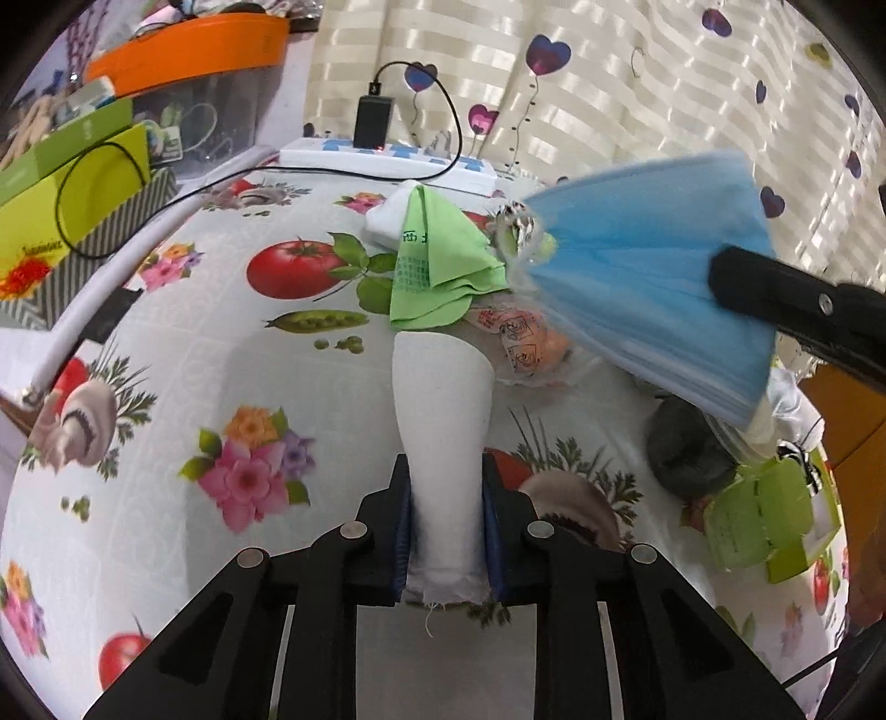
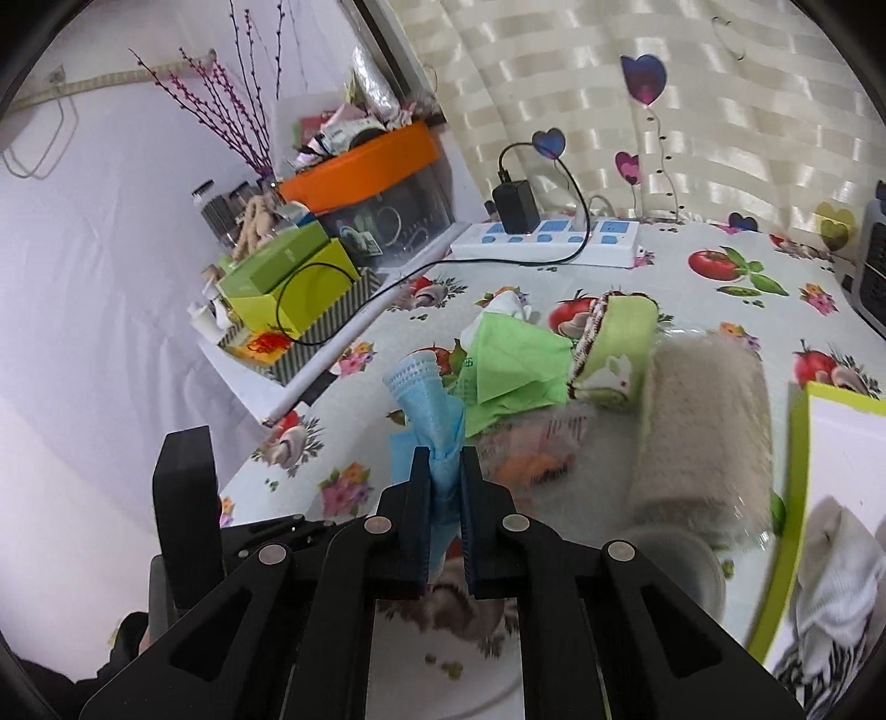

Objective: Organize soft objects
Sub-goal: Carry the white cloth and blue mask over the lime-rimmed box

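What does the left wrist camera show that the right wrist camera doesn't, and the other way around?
Left wrist only: the left gripper clamping a white cloth, and the blue mask fanned wide. Right wrist only: the right gripper pinching that mask, a beige fuzzy roll, a green rolled towel. Both: green cloth, power strip, orange-lidded bin.
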Demonstrator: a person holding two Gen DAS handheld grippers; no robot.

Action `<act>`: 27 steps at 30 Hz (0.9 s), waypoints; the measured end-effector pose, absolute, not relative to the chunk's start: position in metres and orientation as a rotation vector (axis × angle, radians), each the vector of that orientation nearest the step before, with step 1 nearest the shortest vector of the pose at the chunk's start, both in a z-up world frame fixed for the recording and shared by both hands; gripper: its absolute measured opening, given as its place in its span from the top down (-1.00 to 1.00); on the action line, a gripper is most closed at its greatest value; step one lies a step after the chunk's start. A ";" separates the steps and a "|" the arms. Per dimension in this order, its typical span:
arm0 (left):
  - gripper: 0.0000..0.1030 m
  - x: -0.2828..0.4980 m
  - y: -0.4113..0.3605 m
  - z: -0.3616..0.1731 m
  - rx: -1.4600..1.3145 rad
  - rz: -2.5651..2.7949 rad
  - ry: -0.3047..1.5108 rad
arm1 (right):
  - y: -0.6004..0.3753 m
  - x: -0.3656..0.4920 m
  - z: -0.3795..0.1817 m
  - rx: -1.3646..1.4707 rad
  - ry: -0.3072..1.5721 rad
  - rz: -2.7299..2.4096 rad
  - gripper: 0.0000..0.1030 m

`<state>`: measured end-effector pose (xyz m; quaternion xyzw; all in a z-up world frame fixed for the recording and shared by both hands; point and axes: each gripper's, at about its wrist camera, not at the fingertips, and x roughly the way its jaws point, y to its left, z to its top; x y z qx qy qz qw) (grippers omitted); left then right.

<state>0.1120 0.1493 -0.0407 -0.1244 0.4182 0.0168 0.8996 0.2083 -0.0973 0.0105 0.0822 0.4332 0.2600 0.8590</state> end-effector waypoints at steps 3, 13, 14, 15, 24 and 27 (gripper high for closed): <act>0.61 0.103 0.147 -0.033 -0.265 0.040 0.846 | -0.109 0.195 0.016 0.199 0.890 0.551 0.82; 0.61 0.079 0.123 0.008 -0.254 0.025 0.765 | -0.140 0.162 0.038 0.265 0.810 0.552 0.82; 0.61 0.077 0.118 0.014 -0.249 0.016 0.754 | -0.143 0.158 0.040 0.271 0.803 0.549 0.82; 0.61 0.076 0.115 0.017 -0.246 0.009 0.749 | -0.148 0.155 0.043 0.278 0.792 0.547 0.82; 0.61 0.071 0.079 0.042 -0.211 -0.051 0.714 | -0.183 0.130 0.058 0.325 0.728 0.512 0.82; 0.60 0.072 0.068 0.046 -0.199 -0.073 0.710 | -0.194 0.123 0.060 0.338 0.715 0.500 0.82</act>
